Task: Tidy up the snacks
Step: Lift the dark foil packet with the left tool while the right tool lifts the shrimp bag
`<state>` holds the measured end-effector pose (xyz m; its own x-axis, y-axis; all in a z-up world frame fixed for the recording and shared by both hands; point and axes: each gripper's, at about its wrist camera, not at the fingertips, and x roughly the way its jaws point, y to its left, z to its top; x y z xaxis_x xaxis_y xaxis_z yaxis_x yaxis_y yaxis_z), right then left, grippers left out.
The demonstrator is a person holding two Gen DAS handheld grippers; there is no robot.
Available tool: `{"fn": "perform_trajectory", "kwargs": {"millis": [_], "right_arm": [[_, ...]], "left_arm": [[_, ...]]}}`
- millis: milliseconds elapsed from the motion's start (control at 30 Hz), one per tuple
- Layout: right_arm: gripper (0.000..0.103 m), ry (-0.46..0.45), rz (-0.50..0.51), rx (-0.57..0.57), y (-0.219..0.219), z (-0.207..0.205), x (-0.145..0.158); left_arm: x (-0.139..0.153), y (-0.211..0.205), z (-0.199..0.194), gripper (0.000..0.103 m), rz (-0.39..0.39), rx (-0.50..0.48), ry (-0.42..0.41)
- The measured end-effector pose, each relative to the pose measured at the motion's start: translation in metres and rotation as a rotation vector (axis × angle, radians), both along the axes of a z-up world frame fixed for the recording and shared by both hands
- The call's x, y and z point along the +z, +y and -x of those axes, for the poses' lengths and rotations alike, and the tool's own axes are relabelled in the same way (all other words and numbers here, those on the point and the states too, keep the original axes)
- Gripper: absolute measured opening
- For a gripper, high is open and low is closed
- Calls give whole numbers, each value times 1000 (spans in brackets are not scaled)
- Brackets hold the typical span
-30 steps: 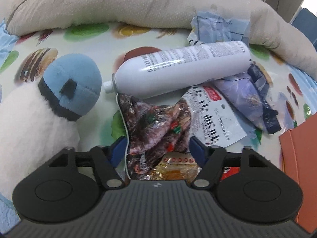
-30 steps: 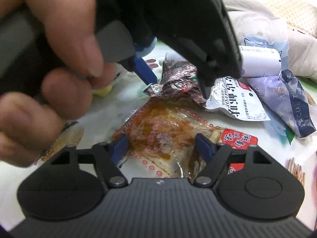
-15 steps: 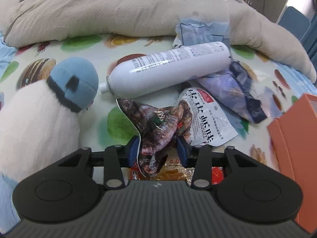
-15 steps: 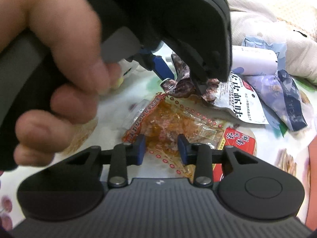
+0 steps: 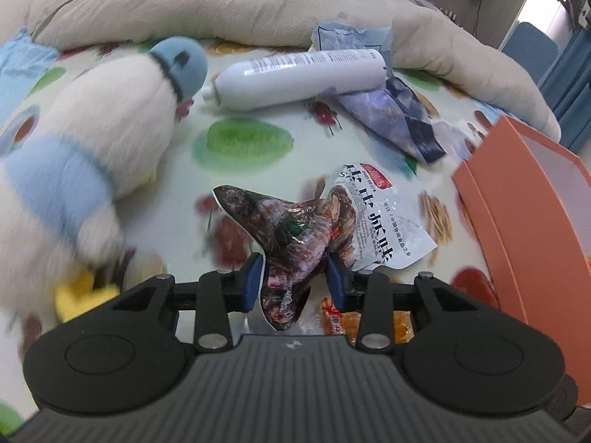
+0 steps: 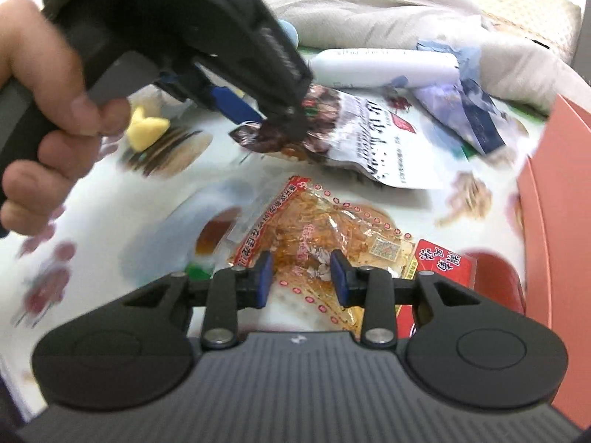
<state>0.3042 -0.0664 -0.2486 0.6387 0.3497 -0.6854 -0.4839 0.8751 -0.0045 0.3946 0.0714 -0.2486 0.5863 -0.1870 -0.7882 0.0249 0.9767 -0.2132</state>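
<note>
— Two grippers, what do they hold?
— The left gripper point(image 5: 293, 277), at lower centre, is closing on a dark snack bag point(image 5: 291, 232); the right gripper point(image 6: 301, 277) pinches an orange snack bag point(image 6: 317, 229).

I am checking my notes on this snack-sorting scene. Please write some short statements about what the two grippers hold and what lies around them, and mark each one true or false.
1. The left gripper is closed on the dark crumpled snack bag. True.
2. The right gripper holds the white spray can. False: its pads grip the clear orange snack packet; the white spray can lies untouched by the beige blanket.
3. An orange box stands at the right side of the scene. True.
4. The plush toy sits inside the orange box. False: it lies on the printed sheet, at the left.
5. The white snack pouch is held by a gripper. False: no gripper holds it.
</note>
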Motion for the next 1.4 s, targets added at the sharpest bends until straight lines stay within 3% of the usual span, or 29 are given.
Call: {"fn": "perform_trajectory", "kwargs": {"millis": [200,300,433,733,1100,1400], "right_arm": [[34,11,-31,-49,-22,36,-1],[33,20,-47,-68,-33,51,-3],[32,39,-56,-89,-42,67,0],[30,87,-88,-88,-56,107,11],[24,128,-121,-66,-56,137,24],[17,116,-121,-68,-60,150,41]], "left_arm": [[0,6,57,41,42,55,-12],[1,3,85,41,-3,57,-32],[3,15,124,39,103,121,-41],[7,14,200,33,149,224,-68],[35,40,260,29,131,297,-99],[54,45,279,28,104,305,-115]]}}
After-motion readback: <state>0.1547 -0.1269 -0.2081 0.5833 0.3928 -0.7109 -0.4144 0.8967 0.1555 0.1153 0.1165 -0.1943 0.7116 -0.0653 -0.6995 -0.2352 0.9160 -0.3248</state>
